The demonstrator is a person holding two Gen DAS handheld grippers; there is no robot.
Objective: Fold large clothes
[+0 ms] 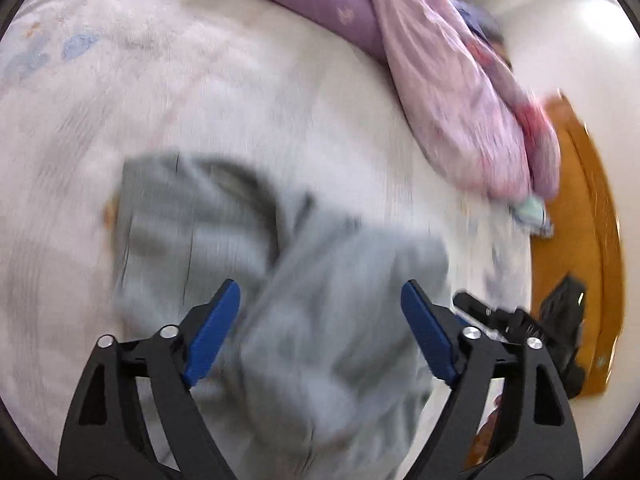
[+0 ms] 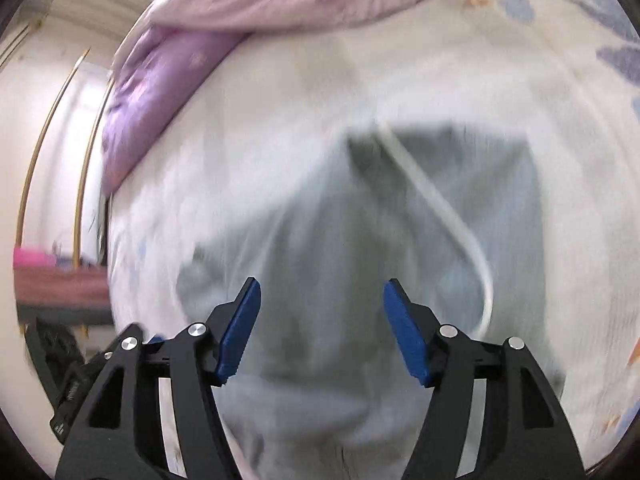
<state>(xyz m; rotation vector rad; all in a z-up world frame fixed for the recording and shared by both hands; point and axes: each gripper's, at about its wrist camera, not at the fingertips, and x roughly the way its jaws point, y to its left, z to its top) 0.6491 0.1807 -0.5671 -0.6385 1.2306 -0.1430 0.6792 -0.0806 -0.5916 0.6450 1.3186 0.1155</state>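
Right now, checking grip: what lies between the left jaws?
Grey garment, a fold running up between the open left gripper jaws, in the left wrist view.

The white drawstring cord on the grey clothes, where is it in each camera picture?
Left wrist view: not visible; only the blurred, crumpled grey fabric garment shows, low in the middle.
Right wrist view: the thin white drawstring cord runs slantwise across the grey garment, from the upper middle down to the right.
Shared landmark: the purple padded quilt, at the top of both views.
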